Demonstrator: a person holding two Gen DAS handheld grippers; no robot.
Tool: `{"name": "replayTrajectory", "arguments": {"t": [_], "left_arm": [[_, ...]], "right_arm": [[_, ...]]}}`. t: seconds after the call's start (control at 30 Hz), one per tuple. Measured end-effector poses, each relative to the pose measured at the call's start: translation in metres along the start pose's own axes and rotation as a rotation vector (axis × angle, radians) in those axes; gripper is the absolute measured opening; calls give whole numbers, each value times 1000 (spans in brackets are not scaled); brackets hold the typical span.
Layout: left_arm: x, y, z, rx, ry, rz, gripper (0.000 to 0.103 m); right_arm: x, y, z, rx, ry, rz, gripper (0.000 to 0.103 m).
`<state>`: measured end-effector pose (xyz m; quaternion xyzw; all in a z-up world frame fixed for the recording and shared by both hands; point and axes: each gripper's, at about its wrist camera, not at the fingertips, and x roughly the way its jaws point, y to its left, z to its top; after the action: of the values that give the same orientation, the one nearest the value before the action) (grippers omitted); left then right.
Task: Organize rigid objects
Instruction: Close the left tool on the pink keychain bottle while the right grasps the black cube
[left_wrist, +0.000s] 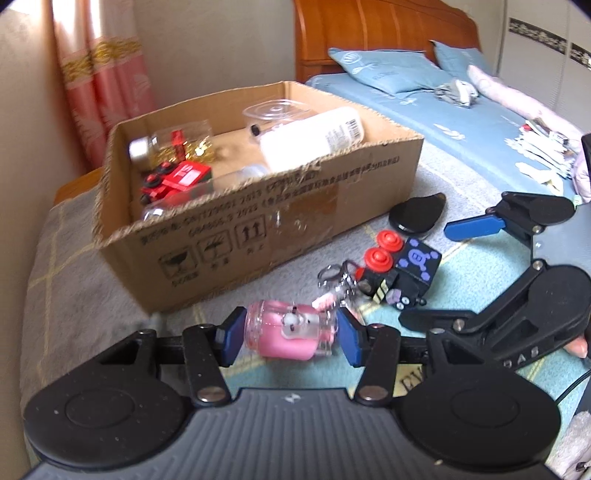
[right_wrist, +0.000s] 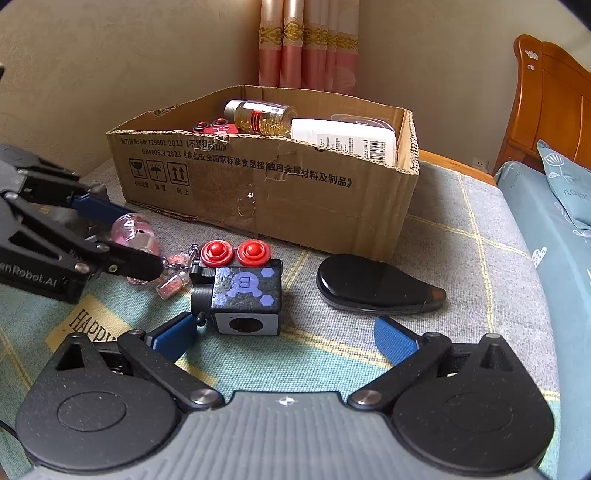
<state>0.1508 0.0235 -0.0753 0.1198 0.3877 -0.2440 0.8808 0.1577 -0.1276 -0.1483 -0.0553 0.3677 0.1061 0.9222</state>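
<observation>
Left gripper (left_wrist: 291, 338): jaws pinching pink bottle (left_wrist: 291, 332), just in front of cardboard box (right_wrist: 266, 192). Right gripper (right_wrist: 286, 339): jaws spread, empty, behind black block with 2 red buttons (right_wrist: 243, 291), also before box. Black teardrop case (right_wrist: 373, 284): beside box's front wall.

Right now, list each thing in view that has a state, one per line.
left gripper: shut on the pink jar
pink jar: on its side, held between the pads
right gripper: open, empty
cardboard box: open, holding items
black toy block: outside the box, on the blanket
black teardrop case: closed, flat on the blanket
white bottle: lying in the box
</observation>
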Motion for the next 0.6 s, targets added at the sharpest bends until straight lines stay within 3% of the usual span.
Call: {"name": "replayTrajectory", "arguments": {"t": [0.27, 0.3, 0.37, 0.57, 0.6], "left_arm": [[-4, 1, -9, -39, 10, 15, 50], [-4, 0, -9, -37, 11, 18, 50], [-3, -1, -8, -31, 13, 22, 50], [-3, -1, -7, -26, 16, 33, 49], [-3, -1, -7, -26, 17, 31, 49]], "right_arm": [[3, 15, 8, -74, 7, 44, 99], [3, 17, 9, -81, 10, 56, 97], [-2, 20, 10, -99, 8, 74, 81], [-2, 28, 15, -149, -4, 45, 77], [-1, 28, 15, -149, -5, 50, 72]]}}
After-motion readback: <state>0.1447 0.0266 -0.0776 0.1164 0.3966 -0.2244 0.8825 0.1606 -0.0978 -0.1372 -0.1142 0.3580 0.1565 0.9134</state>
